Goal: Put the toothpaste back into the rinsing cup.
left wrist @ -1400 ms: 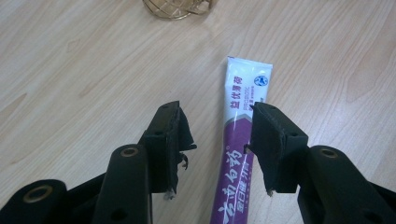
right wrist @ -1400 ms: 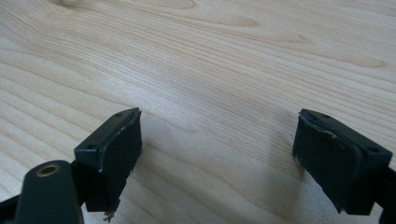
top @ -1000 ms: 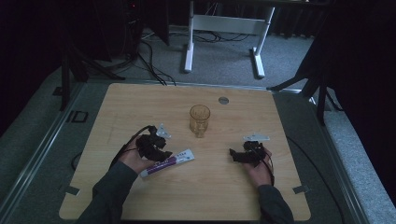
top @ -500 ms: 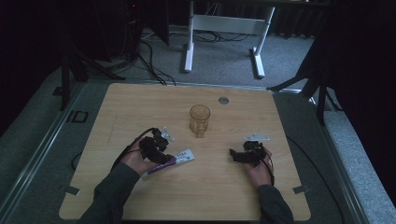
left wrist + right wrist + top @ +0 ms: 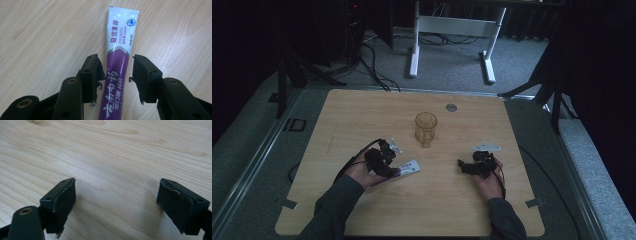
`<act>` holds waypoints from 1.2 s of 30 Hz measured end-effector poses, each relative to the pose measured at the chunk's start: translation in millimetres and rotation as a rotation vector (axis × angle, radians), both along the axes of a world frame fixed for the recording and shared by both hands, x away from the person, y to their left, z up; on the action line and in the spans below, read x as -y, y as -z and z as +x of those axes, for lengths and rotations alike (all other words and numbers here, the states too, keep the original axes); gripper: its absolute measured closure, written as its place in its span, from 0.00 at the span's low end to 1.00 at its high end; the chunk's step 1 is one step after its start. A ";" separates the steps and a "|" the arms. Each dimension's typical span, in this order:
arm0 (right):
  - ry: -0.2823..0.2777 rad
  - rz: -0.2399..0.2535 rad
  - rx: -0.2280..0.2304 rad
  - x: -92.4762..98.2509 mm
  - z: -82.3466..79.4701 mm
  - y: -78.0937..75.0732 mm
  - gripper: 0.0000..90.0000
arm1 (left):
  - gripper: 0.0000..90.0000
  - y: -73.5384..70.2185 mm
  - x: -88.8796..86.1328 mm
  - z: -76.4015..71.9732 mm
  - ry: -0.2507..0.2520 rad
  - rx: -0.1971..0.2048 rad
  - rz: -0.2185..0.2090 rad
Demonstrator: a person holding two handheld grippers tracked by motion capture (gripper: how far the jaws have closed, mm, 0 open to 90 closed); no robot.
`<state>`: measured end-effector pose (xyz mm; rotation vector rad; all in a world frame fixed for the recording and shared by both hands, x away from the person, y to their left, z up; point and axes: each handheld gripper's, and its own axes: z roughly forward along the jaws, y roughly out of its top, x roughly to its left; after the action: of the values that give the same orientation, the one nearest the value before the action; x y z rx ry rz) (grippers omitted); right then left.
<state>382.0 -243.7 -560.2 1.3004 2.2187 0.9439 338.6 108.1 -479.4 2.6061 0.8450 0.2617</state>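
1. Left gripper (image 5: 115,75): jaws have just been closing and stand either side of the toothpaste tube (image 5: 118,67), pads not yet pressing on it.
2. Right gripper (image 5: 116,202): spread wide, holding nothing, over bare wood.
3. Tube lies flat on the table (image 5: 362,115), at 7 o'clock from the amber glass (image 5: 425,128).
4. Glass stands upright, apart from both grippers, obstructing neither.
5. Metal disc (image 5: 451,107) at 1 o'clock from the glass.
6. Surroundings: grey carpet, white desk frame (image 5: 452,30), dim room.

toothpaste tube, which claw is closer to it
Left. The left claw straddles the toothpaste tube lying on the table, jaws just closing, not yet touching it. The right claw sits open, well off to the tube's right.
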 end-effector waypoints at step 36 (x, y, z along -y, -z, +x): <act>0.000 0.000 0.000 0.0 0.0 0.0 0.17 | 0.59 20.7 11.6 5.5 0.022 -0.051 0.150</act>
<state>382.0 -243.7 -560.2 1.3005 2.2187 0.9439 344.1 96.5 -500.2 2.7706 0.8426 0.2628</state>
